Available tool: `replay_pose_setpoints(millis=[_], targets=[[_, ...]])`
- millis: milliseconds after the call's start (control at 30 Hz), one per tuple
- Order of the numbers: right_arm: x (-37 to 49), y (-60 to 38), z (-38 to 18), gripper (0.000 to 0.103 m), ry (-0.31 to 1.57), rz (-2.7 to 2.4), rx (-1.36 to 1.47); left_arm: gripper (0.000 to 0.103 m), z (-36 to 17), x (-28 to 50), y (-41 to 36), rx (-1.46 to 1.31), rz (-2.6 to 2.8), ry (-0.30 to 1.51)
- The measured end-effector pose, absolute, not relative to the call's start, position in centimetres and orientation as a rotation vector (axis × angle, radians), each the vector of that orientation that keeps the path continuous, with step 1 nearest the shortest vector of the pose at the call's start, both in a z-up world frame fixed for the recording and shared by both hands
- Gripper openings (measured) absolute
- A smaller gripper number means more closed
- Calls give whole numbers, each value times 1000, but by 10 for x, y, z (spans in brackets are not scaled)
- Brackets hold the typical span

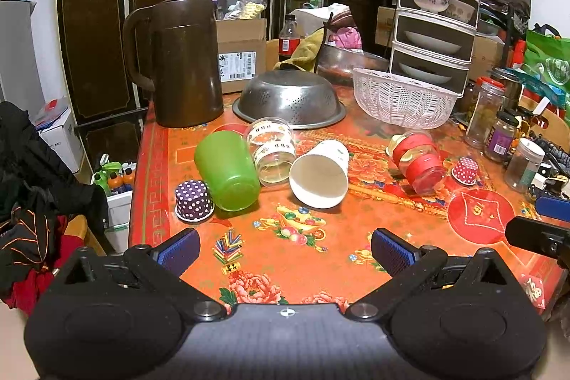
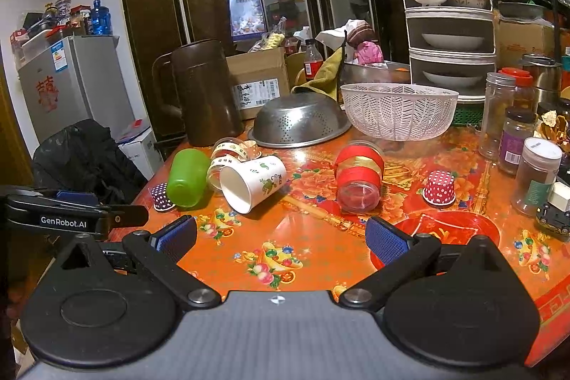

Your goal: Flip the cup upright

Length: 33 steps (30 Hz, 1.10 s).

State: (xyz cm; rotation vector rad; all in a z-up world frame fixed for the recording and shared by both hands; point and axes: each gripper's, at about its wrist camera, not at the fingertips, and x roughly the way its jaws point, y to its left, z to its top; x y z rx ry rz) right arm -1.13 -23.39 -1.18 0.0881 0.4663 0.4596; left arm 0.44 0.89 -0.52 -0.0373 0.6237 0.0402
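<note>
Several cups lie tipped on the red floral table [image 1: 278,259]. A green cup [image 1: 226,171] [image 2: 187,178], a clear banded cup [image 1: 272,152] [image 2: 228,157] and a white paper cup [image 1: 320,175] [image 2: 251,182] lie on their sides together. A red-banded clear cup [image 1: 418,161] [image 2: 358,178] lies apart to the right. A purple dotted cup [image 1: 194,202] [image 2: 160,196] and a red dotted cup [image 1: 465,170] [image 2: 439,187] stand upside down. My left gripper [image 1: 285,250] is open and empty, short of the white cup. My right gripper [image 2: 281,239] is open and empty, near the table's front.
A brown pitcher [image 1: 181,59], an upturned steel colander [image 1: 290,98] and a white lattice basket [image 1: 402,98] stand behind the cups. Jars [image 2: 513,138] crowd the right side. A tiered dish rack [image 1: 438,2] stands at the back right. The table's left edge drops beside the purple cup.
</note>
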Motion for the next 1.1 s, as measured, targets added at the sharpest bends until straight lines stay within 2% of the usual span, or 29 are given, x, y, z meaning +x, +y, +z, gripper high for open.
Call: replay_pose_setpoints(millis=[1100], targets=[[-14, -234, -14, 102, 477, 469, 95, 103, -7, 5, 8, -42, 41, 634]])
